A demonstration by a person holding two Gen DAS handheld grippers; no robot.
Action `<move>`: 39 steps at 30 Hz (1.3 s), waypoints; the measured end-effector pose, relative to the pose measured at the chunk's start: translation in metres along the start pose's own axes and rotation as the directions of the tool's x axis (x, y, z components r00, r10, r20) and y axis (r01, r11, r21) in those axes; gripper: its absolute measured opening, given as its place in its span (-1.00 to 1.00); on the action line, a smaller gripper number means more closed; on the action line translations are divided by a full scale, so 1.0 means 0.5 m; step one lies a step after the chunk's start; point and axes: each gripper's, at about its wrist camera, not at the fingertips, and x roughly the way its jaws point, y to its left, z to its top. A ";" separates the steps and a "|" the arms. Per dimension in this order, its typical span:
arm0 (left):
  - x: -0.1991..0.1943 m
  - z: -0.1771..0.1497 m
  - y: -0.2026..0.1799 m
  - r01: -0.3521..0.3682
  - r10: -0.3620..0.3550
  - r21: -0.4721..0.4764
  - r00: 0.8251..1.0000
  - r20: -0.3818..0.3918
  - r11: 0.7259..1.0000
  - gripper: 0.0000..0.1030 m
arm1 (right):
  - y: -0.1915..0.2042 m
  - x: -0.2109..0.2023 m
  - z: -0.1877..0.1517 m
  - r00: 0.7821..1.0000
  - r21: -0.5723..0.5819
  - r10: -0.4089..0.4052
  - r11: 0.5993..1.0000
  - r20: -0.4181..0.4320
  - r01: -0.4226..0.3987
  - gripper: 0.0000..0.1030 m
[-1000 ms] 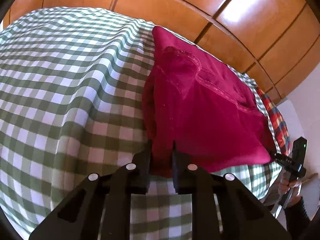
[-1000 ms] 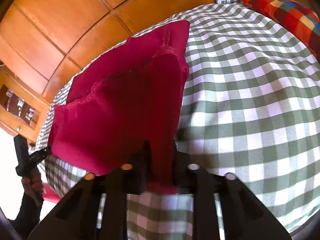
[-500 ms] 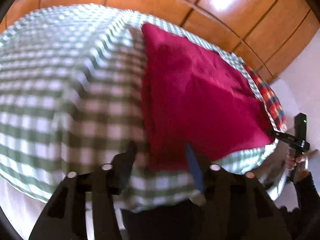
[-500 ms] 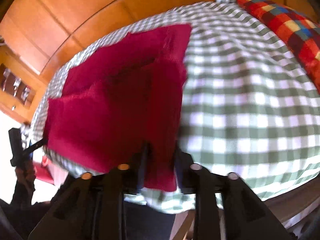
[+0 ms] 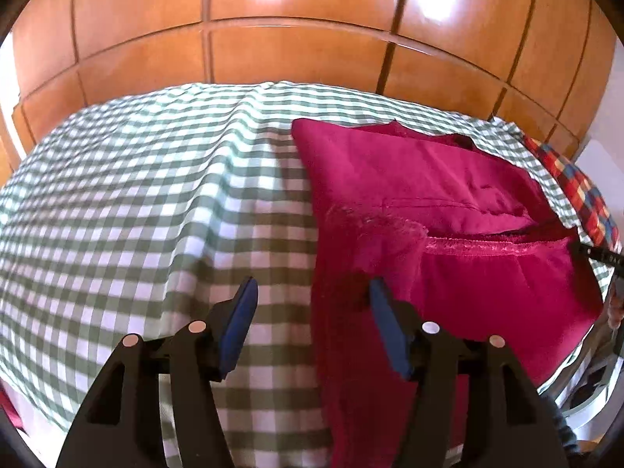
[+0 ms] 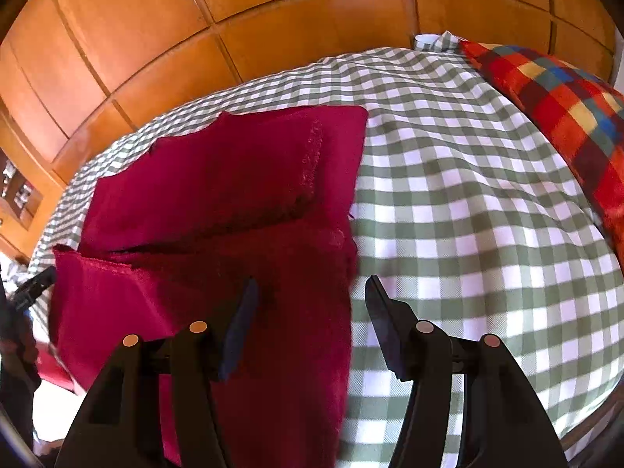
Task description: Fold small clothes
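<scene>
A crimson garment (image 5: 429, 234) lies spread on a green-and-white checked bed cover (image 5: 136, 214), its near part hanging over the bed's front edge. My left gripper (image 5: 312, 312) is open, its jaws standing either side of the garment's left edge. The garment also shows in the right wrist view (image 6: 234, 202), on the checked cover (image 6: 468, 214). My right gripper (image 6: 310, 312) is open over the garment's right edge. Neither gripper holds cloth.
A wooden panelled wall (image 5: 292, 19) stands behind the bed. A red, blue and yellow checked pillow (image 6: 557, 105) lies at the right end; it also shows in the left wrist view (image 5: 577, 191). The other gripper's tip (image 5: 592, 253) shows at the right.
Both grippers have let go of the garment and opened. They have drawn back and tilted up, and the garment now lies flat on the bed.
</scene>
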 end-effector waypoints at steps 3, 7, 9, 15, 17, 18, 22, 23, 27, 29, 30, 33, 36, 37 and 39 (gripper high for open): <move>0.007 -0.001 -0.014 -0.009 0.009 0.035 1.000 -0.002 0.999 0.15 | 0.009 0.001 0.006 1.000 -0.028 -0.004 1.000 0.012 0.004 0.10; 0.013 -0.005 -0.027 -0.015 0.016 0.062 1.000 -0.006 0.998 0.03 | 0.022 0.004 0.009 1.000 -0.073 -0.013 0.997 0.007 0.013 -0.24; 0.018 -0.004 -0.034 -0.014 0.015 0.066 1.000 -0.009 0.998 -0.09 | 0.026 0.005 0.008 1.000 -0.087 -0.027 0.996 0.008 0.028 -0.35; 0.020 -0.007 -0.046 -0.014 0.015 0.080 1.000 -0.006 0.997 -0.34 | 0.034 -0.002 0.003 0.999 -0.111 -0.042 0.993 0.016 0.044 -0.58; 0.019 -0.008 -0.048 -0.013 0.013 0.084 1.000 -0.003 0.996 -0.46 | 0.040 -0.003 0.002 0.998 -0.124 -0.054 0.991 0.018 0.056 -0.64; 0.019 -0.008 -0.050 -0.013 0.013 0.087 1.000 -0.002 0.996 -0.56 | 0.044 -0.004 0.000 0.998 -0.132 -0.059 0.989 0.019 0.061 -0.68; 0.009 -0.010 -0.058 -0.022 0.020 0.098 1.000 0.019 0.995 -0.80 | 0.060 -0.011 -0.006 0.995 -0.170 -0.092 0.981 0.032 0.096 -0.75; 0.003 -0.010 -0.059 -0.025 0.022 0.097 0.999 0.032 0.995 -0.83 | 0.063 -0.014 -0.007 0.995 -0.177 -0.098 0.979 0.036 0.103 -0.75; -0.023 -0.011 -0.048 -0.011 0.007 0.052 0.997 0.075 0.999 -0.85 | 0.069 -0.032 -0.013 0.992 -0.187 -0.114 0.975 0.050 0.122 -0.75; -0.041 -0.016 -0.037 0.017 -0.019 0.019 0.995 0.101 1.000 -0.86 | 0.070 -0.044 -0.018 0.992 -0.191 -0.115 0.974 0.057 0.124 -0.75; -0.049 -0.019 -0.034 0.029 -0.030 0.009 0.994 0.109 1.000 -0.86 | 0.070 -0.050 -0.020 0.992 -0.192 -0.113 0.974 0.058 0.122 -0.79; -0.074 -0.027 -0.025 0.061 -0.057 -0.020 0.989 0.138 0.998 -0.86 | 0.071 -0.069 -0.026 0.993 -0.185 -0.097 0.977 0.064 0.108 -0.79; -0.102 -0.032 -0.023 0.090 -0.083 -0.033 0.983 0.167 0.995 -0.86 | 0.072 -0.087 -0.029 0.994 -0.181 -0.081 0.979 0.073 0.093 -0.79; -0.108 -0.033 -0.023 0.094 -0.087 -0.036 0.981 0.173 0.995 -0.86 | 0.071 -0.092 -0.029 0.994 -0.177 -0.074 0.981 0.075 0.086 -0.79; -0.119 -0.031 -0.022 0.103 -0.093 -0.048 0.979 0.182 0.994 -0.87 | 0.072 -0.103 -0.029 0.995 -0.166 -0.062 0.983 0.082 0.075 -0.80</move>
